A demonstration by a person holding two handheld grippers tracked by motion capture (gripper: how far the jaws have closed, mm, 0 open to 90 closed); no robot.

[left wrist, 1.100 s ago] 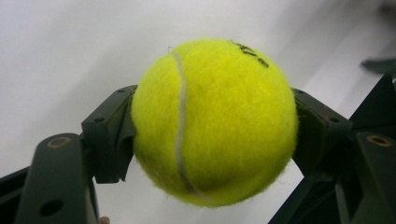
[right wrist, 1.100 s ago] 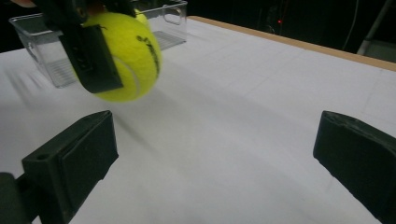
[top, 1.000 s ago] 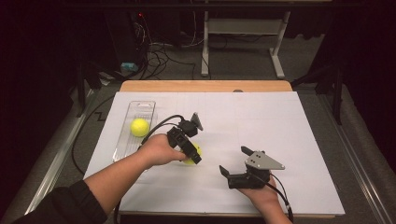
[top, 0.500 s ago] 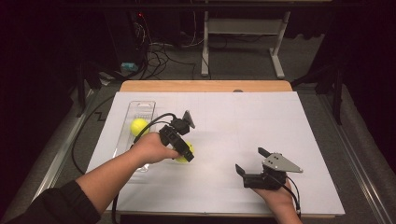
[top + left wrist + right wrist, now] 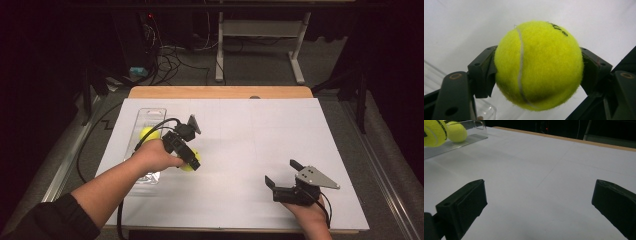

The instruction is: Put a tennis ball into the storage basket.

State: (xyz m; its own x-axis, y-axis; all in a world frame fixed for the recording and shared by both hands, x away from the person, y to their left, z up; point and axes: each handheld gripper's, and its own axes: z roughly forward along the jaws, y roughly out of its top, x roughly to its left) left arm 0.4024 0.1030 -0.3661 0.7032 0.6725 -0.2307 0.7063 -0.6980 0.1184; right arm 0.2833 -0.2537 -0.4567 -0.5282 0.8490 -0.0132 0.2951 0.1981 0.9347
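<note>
A yellow tennis ball (image 5: 187,167) is clamped between the jaws of my left gripper (image 5: 191,161), just above the white table beside the clear tray (image 5: 150,114). In the left gripper view the ball (image 5: 539,65) sits squeezed between both black fingers (image 5: 482,72). A second tennis ball (image 5: 148,133) lies inside the tray. My right gripper (image 5: 281,171) rests near the table's front right, open and empty. In the right gripper view its own gripper (image 5: 539,200) has its jaws wide apart over bare table, with the held ball (image 5: 434,132) and the tray's ball (image 5: 456,131) at the far upper left.
The white sheet (image 5: 260,135) covers the table, with a wooden edge (image 5: 220,92) at the back. A black cable (image 5: 150,125) loops from the left gripper across the tray. A desk frame (image 5: 260,30) and floor cables stand beyond the table.
My left gripper has carried the ball leftward, closer to the tray. My right gripper has drawn back to the right, toward the front edge, still open.
</note>
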